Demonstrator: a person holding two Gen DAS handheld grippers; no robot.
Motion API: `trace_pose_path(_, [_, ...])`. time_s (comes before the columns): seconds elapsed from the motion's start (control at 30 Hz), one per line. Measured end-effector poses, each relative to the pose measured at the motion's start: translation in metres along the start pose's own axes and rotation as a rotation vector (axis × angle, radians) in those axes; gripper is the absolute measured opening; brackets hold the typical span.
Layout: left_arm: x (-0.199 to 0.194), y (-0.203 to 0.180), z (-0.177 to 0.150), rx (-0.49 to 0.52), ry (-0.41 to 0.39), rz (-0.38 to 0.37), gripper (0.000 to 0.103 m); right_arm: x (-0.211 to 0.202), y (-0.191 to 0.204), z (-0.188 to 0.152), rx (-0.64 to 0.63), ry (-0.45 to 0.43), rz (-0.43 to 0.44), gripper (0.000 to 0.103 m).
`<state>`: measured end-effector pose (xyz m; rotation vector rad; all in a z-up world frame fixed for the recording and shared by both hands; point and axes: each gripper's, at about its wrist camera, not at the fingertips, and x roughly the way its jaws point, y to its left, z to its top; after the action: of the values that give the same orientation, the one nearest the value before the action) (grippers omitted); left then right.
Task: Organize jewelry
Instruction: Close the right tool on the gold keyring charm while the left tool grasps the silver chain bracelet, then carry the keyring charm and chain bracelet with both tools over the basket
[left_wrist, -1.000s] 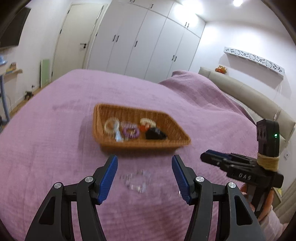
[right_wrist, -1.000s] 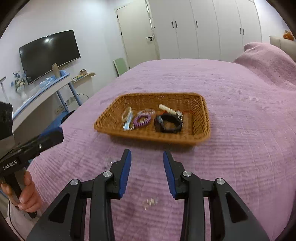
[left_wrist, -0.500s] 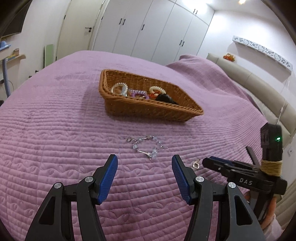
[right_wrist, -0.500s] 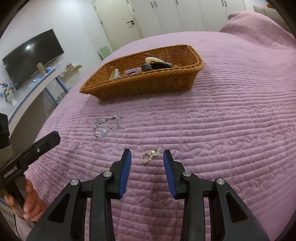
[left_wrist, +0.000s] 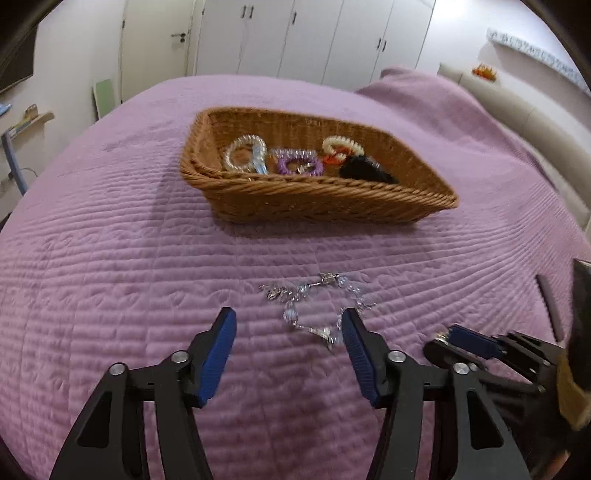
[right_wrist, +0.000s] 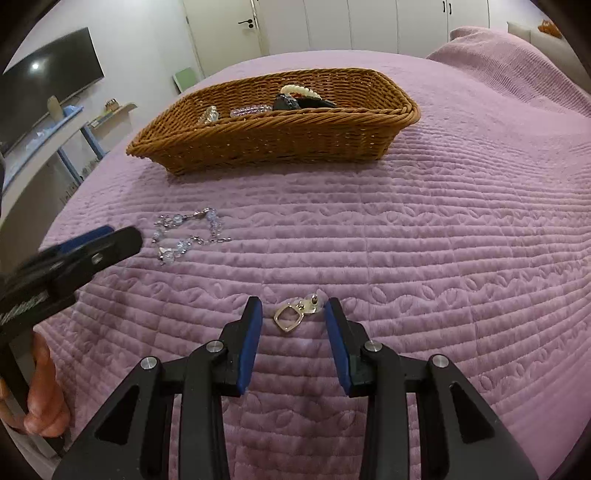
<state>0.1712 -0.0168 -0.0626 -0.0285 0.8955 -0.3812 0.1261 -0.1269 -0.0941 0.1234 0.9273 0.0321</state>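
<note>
The left-wrist view is blurred with motion, so the contents of the wicker basket (left_wrist: 317, 199) read only as shapes: a clear coiled ring (left_wrist: 244, 152), a purple coil (left_wrist: 298, 167), a cream one (left_wrist: 341, 145) with something orange beneath it, and a black item (left_wrist: 367, 171) cut off by the near wall. From the right-wrist view that woven wall hides most of these. White lettering on the side of the left gripper's body is too smeared to read. The basket sits toward the far end of a quilted mauve bedspread (right_wrist: 443, 240) stitched in ridged bands. A bracelet of clear beads on silver chain (left_wrist: 317, 306) lies loosely looped on the bedspread, well short of the basket, just ahead of the left gripper (left_wrist: 290, 341), whose blue ribbed pads stand wide apart and hold nothing. The right gripper (right_wrist: 293, 325) is also spread, empty, with a small gold-toned earring (right_wrist: 295, 314), a rounded-square loop on a stud, lying between its fingertips; whether they touch the fabric cannot be told.
</note>
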Motion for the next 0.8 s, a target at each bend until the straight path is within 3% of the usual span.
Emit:
trace_pose_path(0.1, [0.02,-0.003,0.004,0.014,0.059,0.043,0.05,0.003,0.004,0.002,-0.016,-0.001,-0.024,0.038])
trace_pose_path(0.27, [0.028,-0.01,0.008,0.053,0.061,0.076,0.044,0.009,0.008,0.008,-0.035,-0.005,-0.056,0.038])
trace_pose_path(0.43, [0.032,-0.027,0.008,0.14,0.061,0.065,0.009,0.009,0.013,0.007,-0.063,-0.023,-0.073,0.024])
trace_pose_path(0.57, [0.027,-0.027,0.006,0.14,0.034,0.025,0.009,0.005,0.008,0.003,-0.051,-0.036,-0.049,0.019])
trace_pose_path(0.6, [0.023,-0.026,0.003,0.136,0.025,0.002,0.009,0.004,0.007,0.002,-0.048,-0.043,-0.041,0.012])
trace_pose_path(0.8, [0.004,-0.019,-0.004,0.117,-0.025,-0.076,0.009,-0.006,-0.002,-0.005,-0.025,-0.071,0.023,0.012])
